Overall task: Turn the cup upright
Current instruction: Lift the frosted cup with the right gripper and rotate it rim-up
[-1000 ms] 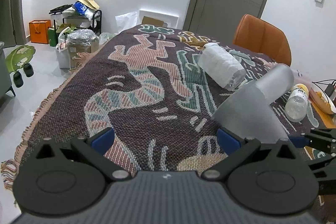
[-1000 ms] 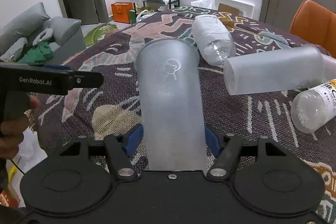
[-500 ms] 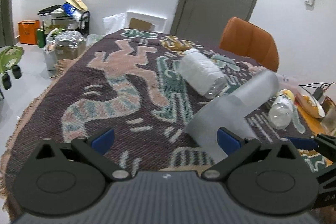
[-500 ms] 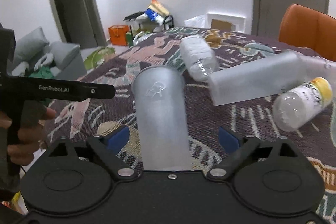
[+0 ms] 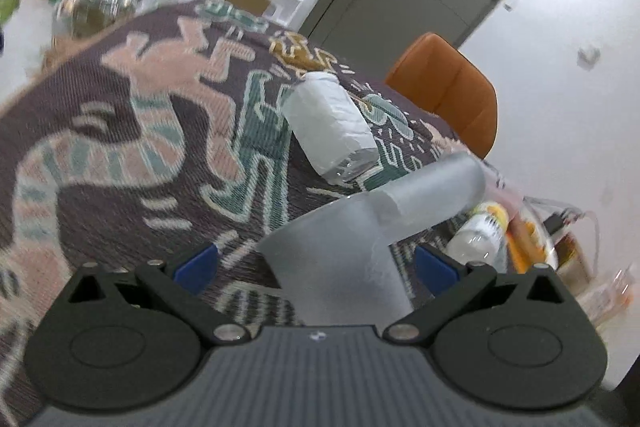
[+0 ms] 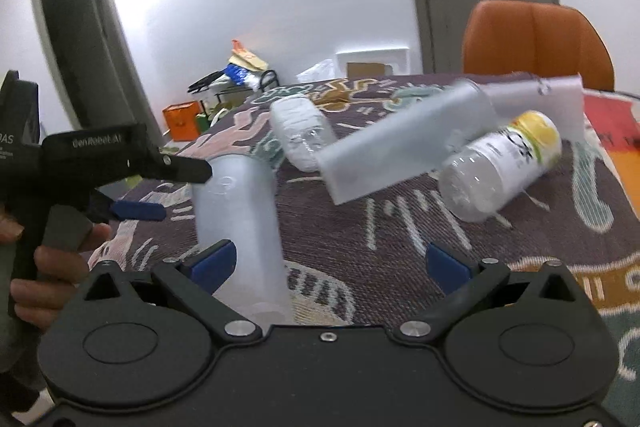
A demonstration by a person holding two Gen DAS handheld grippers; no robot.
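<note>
now the frosted cup is stood on the tabletop near its front edge, released between the wide-spread right gripper fingers; the left gripper fingers are likewise spread wide.

1. The tall frosted translucent plastic cup has a matt, cloudy wall with a faint emblem near its top.
2. The second frosted plastic cup lying on its side shows the same dull, milky finish.
3. The woven patterned cloth looks coarse and ribbed, without shine.
4. The clear plastic bottle with a white label is glossy at its bare base.
5. The black plastic right gripper is matt, with smooth blue finger pads and bright metal screws.
6. The orange chair looks smooth, like leather.
</note>
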